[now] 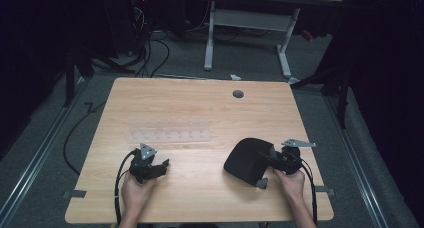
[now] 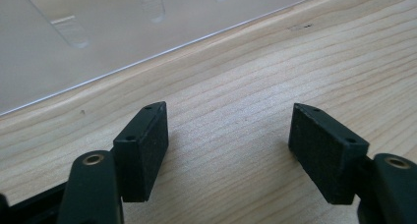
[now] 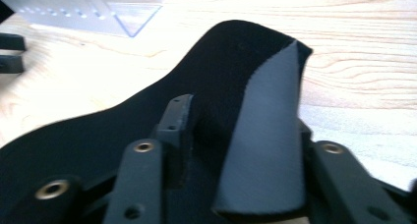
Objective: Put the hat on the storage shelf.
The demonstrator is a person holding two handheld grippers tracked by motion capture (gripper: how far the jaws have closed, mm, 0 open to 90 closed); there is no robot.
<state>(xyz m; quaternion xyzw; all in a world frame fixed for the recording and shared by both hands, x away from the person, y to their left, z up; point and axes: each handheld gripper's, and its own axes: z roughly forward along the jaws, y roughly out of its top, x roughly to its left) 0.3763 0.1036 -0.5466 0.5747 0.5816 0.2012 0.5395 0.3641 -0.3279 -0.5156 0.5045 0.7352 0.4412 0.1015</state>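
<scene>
Wooden table [image 1: 200, 188], clear plastic rack [image 1: 169, 130], white-legged desk [image 1: 250, 23], floor cables [image 1: 150, 53]

High view downward over wooden table [image 1: 200, 108]; both gripper views close, sharing its surface.

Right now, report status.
Left gripper open, empty. Right gripper shut on black pad, edge folded up. Clear rack ahead, untouched.

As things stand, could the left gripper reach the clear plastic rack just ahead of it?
Probably yes: the left gripper is open, and bare table lies between it and the clear rack.
</scene>
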